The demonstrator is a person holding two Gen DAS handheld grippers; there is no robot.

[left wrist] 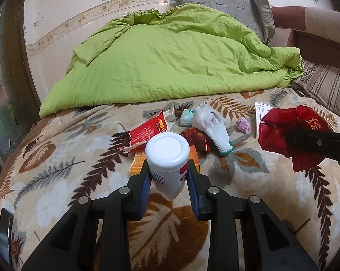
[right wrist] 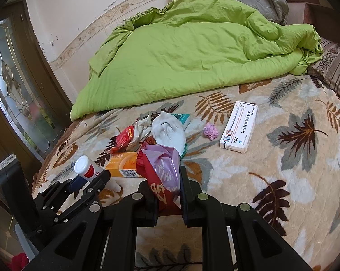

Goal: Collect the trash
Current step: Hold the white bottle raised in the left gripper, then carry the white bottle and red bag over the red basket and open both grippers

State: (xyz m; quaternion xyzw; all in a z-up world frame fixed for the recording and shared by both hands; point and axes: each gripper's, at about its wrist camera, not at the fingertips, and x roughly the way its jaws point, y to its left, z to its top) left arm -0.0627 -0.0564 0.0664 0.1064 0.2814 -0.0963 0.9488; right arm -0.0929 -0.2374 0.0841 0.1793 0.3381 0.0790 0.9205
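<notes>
Left gripper (left wrist: 168, 176): clamped on white bottle (left wrist: 167, 158), above bed (left wrist: 57, 180).
Right gripper (right wrist: 167, 194): red bag (right wrist: 160, 180) pinched.
Box (right wrist: 238, 127): "28" printed.
Bedding: green quilt (left wrist: 170, 63).

On the bed's blanket (right wrist: 271, 180), a glove (right wrist: 170, 133) lies amid wrappers (right wrist: 127, 137) and a carton (right wrist: 124, 164). A paper ball (right wrist: 211, 131) lies right of it, a medicine box (right wrist: 239, 126) further right. The quilt (right wrist: 192, 52) lies behind them toward the wall-side edge.

I see a green duvet (left wrist: 170, 61) on my leaf-print blanket (left wrist: 57, 180), grey pillow (left wrist: 226, 2) behind, glass door (right wrist: 14, 90) left.
</notes>
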